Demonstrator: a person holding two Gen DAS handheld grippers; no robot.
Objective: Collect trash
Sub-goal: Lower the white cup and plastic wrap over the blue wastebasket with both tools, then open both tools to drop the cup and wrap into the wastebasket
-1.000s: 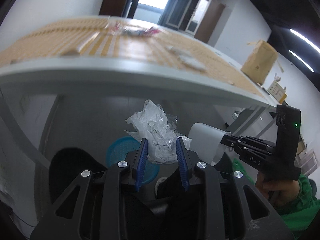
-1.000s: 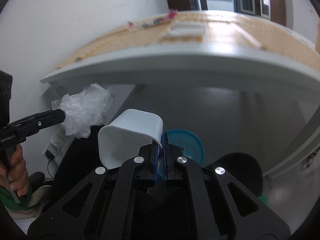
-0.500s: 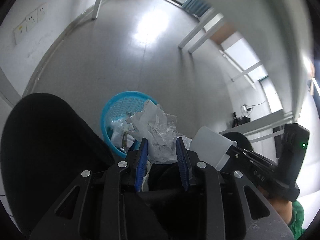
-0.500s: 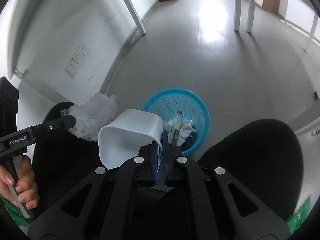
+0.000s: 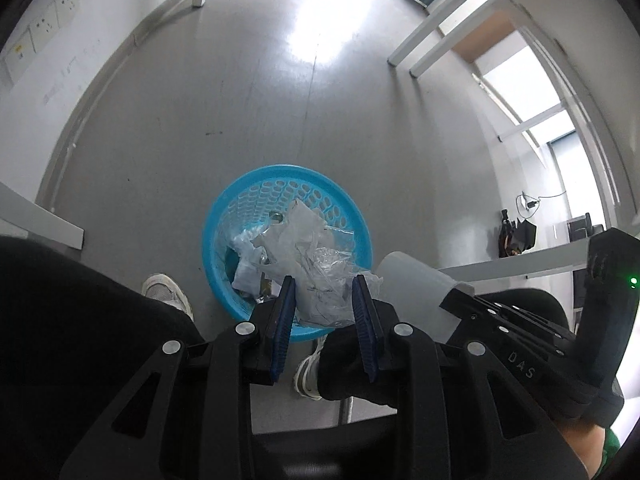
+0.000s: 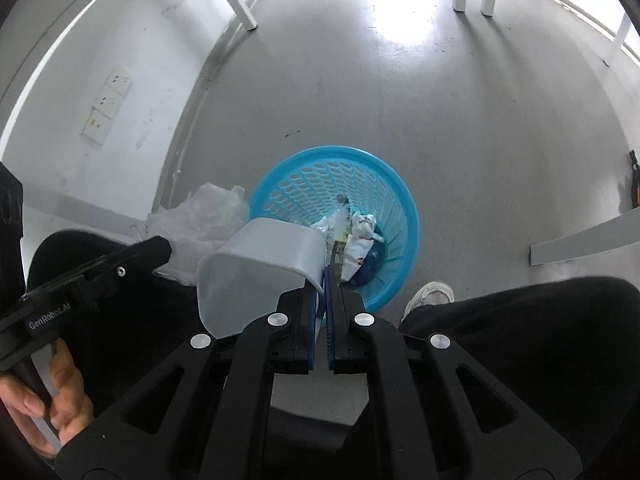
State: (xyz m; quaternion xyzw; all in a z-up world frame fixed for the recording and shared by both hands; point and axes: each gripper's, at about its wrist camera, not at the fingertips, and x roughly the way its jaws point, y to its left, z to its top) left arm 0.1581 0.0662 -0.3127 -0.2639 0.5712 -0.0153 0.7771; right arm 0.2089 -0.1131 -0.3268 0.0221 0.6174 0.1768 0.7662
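Observation:
My left gripper (image 5: 325, 294) is shut on a crumpled clear plastic wrapper (image 5: 320, 280) and holds it over the near rim of a blue perforated waste basket (image 5: 224, 220) on the floor. The basket holds several scraps of paper and plastic. My right gripper (image 6: 322, 280) is shut on the rim of an empty white plastic tub (image 6: 256, 268), held tilted just left of the basket (image 6: 384, 192). In the right wrist view the wrapper (image 6: 200, 216) shows left of the tub. In the left wrist view the tub (image 5: 412, 280) shows right of the wrapper.
The person's black-trousered legs (image 6: 520, 340) and white shoes (image 5: 166, 294) flank the basket. White table legs (image 5: 424, 44) stand further off on the grey floor. A wall with sockets (image 6: 106, 104) runs along the left.
Both grippers have swung down from the table edge to point at the floor. They have moved closer over the blue basket, each keeping its load.

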